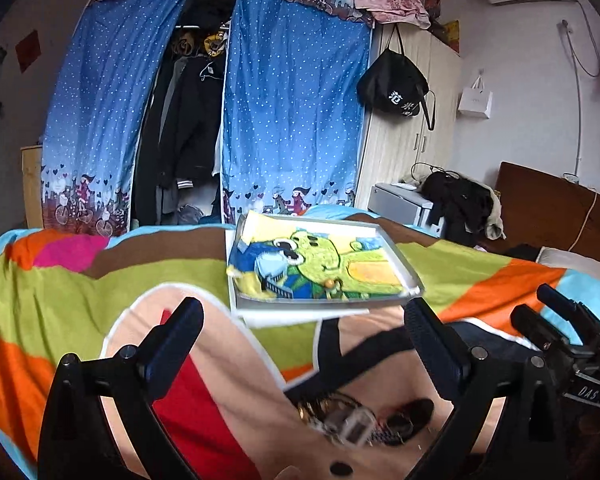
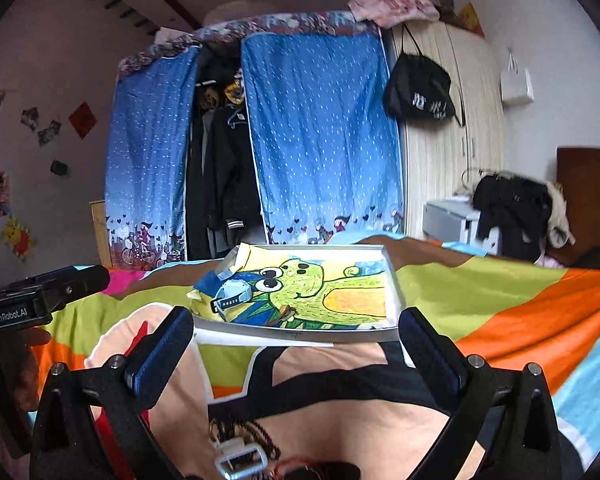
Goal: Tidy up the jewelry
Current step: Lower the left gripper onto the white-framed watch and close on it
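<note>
both grippers, left and right, spread wide, nothing between jaws. jewelry heap on striped blanket near fingers. shallow white tray beyond, holding blue watch.

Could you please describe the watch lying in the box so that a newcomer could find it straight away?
Start at the bed's striped, brightly coloured blanket, in front of the blue dotted wardrobe curtain. On it lies a shallow white box lined with a green cartoon drawing. The pale blue watch sits at the box's left end, far bulkier than the small trinket beside it.
</note>
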A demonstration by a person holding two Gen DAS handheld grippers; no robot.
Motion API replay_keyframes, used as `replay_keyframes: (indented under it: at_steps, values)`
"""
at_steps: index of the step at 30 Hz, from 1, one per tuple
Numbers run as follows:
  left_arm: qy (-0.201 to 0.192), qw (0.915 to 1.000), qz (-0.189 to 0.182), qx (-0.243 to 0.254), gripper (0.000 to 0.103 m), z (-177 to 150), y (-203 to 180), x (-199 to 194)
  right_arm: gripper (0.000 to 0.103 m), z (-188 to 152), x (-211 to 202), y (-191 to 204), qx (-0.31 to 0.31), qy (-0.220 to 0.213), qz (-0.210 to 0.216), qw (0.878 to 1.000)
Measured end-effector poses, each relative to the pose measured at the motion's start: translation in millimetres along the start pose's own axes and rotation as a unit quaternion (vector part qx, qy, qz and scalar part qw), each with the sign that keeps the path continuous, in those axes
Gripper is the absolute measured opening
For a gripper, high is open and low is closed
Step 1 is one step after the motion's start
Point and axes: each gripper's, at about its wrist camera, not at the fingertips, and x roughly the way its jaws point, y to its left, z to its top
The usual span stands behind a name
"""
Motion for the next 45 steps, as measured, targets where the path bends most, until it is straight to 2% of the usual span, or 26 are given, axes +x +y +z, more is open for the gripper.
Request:
replay_keyframes:
  at_steps: [5,11,17,21,28,33,38,42,45]
  values:
    - [0.020,0.9997,0.004,0.010,0.098,-34.3,-8.4,-30.8,0.103,-14.4,-43.2,3.3,0.008,0.004,-0.002,1.000]
    - [0.074,0.9972,-0.005,-0.008,0.098,-71.0,-12.9,-48.8,0.103,-38.1,-76.0,-4.2,0.031,0.039,-0.009,0.999]
    - [0.126,0.9920,-0.013,-0.001,0.098,-87.2,-28.6,-45.6,0.103,-55.1,-92.8,-21.3,0.104,0.077,-0.019,0.991]
    - [0.167,0.9857,-0.014,0.016,0.098,-97.6,-33.6,-32.5,0.103,-61.2,-94.2,-24.7,0.120,0.101,-0.024,0.987]
    - [0.233,0.9707,-0.044,0.038,0.098,-102.7,-29.8,-7.5,0.103,-73.8,-68.2,-31.8,0.135,0.175,-0.029,0.975]
    - [0.266,0.9613,-0.056,0.047,0.098,-93.4,-21.6,26.6,0.103,-82.1,-45.9,-49.0,0.182,0.233,0.010,0.955]
    - [0.267,0.9604,-0.052,0.062,0.098,-94.8,-16.7,63.2,0.103,-82.3,-25.5,-65.9,0.207,0.267,0.026,0.941]
    - [0.256,0.9634,-0.046,0.064,0.098,-101.6,-16.4,83.7,0.103,-83.7,-0.3,-75.4,0.191,0.307,0.033,0.932]
    - [0.263,0.9608,-0.057,0.065,0.098,-105.3,-18.3,97.6,0.103,-95.8,25.6,-76.9,0.167,0.348,0.028,0.922]
